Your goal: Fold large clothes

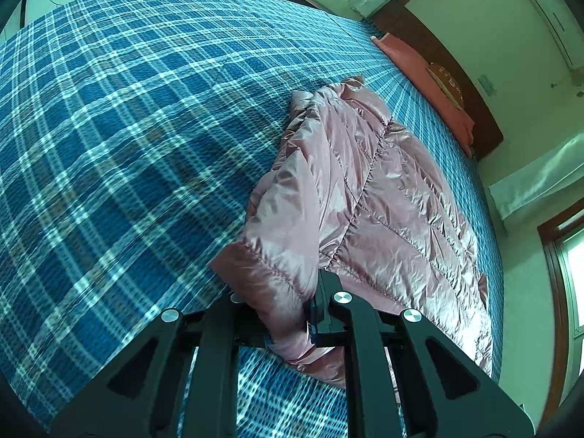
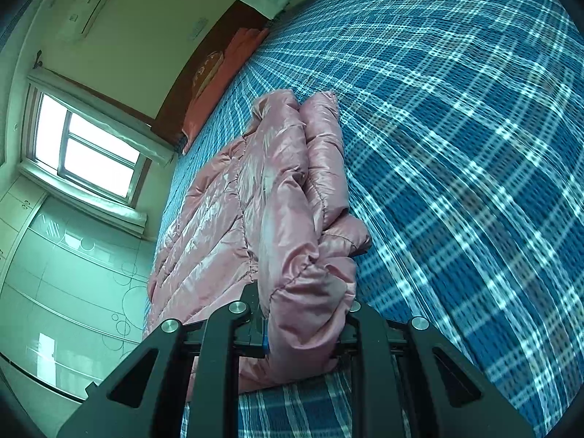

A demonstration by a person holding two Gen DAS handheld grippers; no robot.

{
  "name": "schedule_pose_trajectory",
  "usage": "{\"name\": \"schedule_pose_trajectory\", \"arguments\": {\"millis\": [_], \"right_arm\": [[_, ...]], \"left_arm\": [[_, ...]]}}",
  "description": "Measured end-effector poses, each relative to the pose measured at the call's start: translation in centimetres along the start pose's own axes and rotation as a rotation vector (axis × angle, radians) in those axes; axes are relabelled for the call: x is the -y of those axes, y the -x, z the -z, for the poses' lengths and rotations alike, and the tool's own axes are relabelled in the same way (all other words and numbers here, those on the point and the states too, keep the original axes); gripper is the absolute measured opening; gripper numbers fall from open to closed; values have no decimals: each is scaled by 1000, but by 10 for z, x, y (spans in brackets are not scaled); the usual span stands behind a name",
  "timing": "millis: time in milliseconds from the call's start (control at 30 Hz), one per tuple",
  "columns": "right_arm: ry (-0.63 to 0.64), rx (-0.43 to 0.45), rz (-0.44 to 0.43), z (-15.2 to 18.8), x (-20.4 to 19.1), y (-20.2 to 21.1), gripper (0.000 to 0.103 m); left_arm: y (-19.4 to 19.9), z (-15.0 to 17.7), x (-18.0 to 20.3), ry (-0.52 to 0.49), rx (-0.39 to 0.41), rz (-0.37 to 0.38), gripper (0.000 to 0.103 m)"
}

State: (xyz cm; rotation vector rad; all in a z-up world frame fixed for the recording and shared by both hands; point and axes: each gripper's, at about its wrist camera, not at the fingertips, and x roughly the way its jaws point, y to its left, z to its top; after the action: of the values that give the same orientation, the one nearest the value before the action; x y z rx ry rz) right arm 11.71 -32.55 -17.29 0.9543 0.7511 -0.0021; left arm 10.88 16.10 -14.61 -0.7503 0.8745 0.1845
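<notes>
I am looking along both grippers at a shiny pink quilted jacket (image 1: pixel 368 189) lying on a bed covered with a blue plaid blanket (image 1: pixel 127 127). The jacket is stretching away from me toward the headboard, where an orange pillow (image 1: pixel 423 73) is resting. My left gripper (image 1: pixel 273 314) is pinching a bunched fold of the jacket's near edge between its two black fingers, and my right gripper (image 2: pixel 303 321) is likewise clamping a thick wad of the same pink fabric. Part of the garment is already lying doubled over itself lengthwise, with a sleeve or side panel sitting on top of the body. I am judging that I am in the middle of a fold, holding the near end with both claws. The next move, I think, is calling for lifting both holds together and carrying them forward evenly, keeping the slippery padded fabric from sliding out or bunching sideways.
</notes>
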Motion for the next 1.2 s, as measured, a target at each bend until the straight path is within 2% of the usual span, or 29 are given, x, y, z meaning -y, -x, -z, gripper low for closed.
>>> {"name": "schedule_pose_trajectory", "arguments": {"millis": [233, 300, 433, 600, 767, 900, 967, 1100, 1200], "right_arm": [[-6, -11, -14, 3, 5, -1, 18], [-25, -11, -31, 3, 10, -2, 22], [-46, 9, -36, -2, 18, 2, 28], [-69, 40, -26, -4, 32, 17, 42], [-87, 102, 15, -13, 52, 42, 50], [-75, 138, 70, -22, 60, 60, 50], [-37, 163, 116, -25, 55, 69, 50], [88, 172, 187, -33, 27, 77, 50], [218, 159, 214, -30, -9, 72, 50]], "left_arm": [[6, 5, -8, -8, -1, -1, 14], [6, 5, -8, -12, 5, -2, 15], [15, 8, -10, -11, 15, 7, 23], [25, 8, -24, 7, 22, 10, 36], [38, 6, -39, 33, 36, 5, 46], [54, 3, -46, 18, 66, -31, 47], [62, -1, -47, -5, 94, -77, 47], [76, -9, -35, -128, 191, -214, 47], [81, -11, -10, -248, 236, -251, 47]]}}
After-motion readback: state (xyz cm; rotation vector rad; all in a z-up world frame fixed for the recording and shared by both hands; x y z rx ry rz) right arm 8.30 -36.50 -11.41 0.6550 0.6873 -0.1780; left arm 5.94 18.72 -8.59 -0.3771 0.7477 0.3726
